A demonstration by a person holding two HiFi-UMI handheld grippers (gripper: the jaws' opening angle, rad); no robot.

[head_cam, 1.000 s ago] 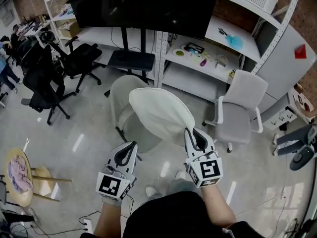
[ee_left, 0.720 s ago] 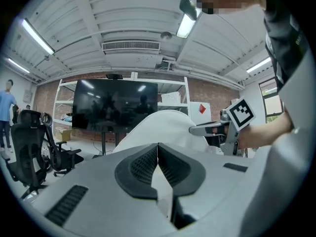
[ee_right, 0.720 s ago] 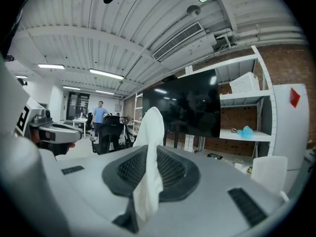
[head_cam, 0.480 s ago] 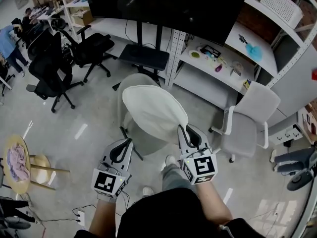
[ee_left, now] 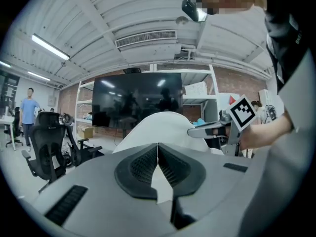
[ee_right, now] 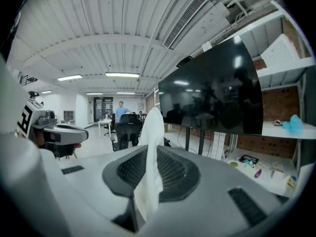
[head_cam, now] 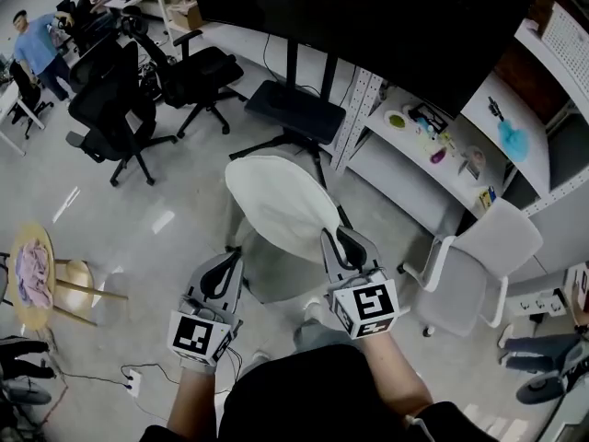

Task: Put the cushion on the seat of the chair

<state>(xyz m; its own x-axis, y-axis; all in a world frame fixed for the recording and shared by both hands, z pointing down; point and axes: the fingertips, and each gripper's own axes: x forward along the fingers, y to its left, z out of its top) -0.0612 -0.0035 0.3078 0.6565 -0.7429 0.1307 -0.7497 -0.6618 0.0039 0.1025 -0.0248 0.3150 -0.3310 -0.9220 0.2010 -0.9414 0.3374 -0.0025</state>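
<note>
A flat, pale cream cushion [head_cam: 279, 205] hangs level in front of me, above a pale grey shell chair [head_cam: 269, 273]. My right gripper [head_cam: 339, 245] is shut on the cushion's near right edge. In the right gripper view the cushion [ee_right: 151, 132] stands edge-on between the jaws of the right gripper [ee_right: 149, 154]. My left gripper [head_cam: 224, 273] is to the left of the cushion and a little behind its near edge, shut, with nothing in it. In the left gripper view its pads meet at the tips of the left gripper [ee_left: 158, 154], and the cushion [ee_left: 163, 125] shows beyond them.
Black office chairs [head_cam: 120, 109] stand at the far left, with people [head_cam: 37, 44] behind them. A big dark screen [head_cam: 368, 17] on a stand and a white shelf rack [head_cam: 433, 136] lie ahead. There is a white office chair [head_cam: 469, 265] at the right and a wooden stool [head_cam: 32, 279] with a cloth at the left.
Both grippers have moved forward with the cushion. It now hangs more squarely over the pale chair, and the white office chair has slid off to the right.
</note>
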